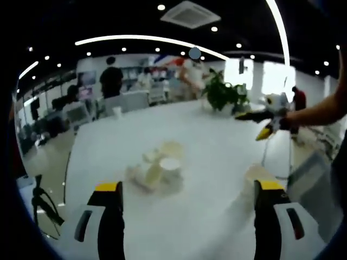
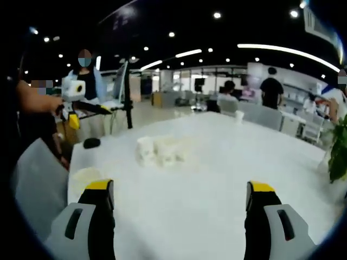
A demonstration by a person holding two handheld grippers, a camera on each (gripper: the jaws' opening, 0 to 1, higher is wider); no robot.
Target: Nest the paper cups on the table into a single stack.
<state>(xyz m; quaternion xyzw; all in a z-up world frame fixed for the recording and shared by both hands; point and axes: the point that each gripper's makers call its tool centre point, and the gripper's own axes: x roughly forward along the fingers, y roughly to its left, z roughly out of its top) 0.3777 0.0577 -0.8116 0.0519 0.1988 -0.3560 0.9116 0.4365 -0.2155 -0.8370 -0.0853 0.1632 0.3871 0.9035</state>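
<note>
- Cups (image 1: 157, 169) sit loosely clustered mid-table (image 1: 217, 157), some seemingly tipped over; blur hides their count.
- Left gripper (image 1: 187, 216) has its jaws spread wide, empty, aimed at the cluster, probably lining up a first pick.
- Right gripper (image 2: 179, 216) is likewise spread and empty, well short of the cups (image 2: 160, 151), so both ends can work.
- No nesting has begun.
</note>
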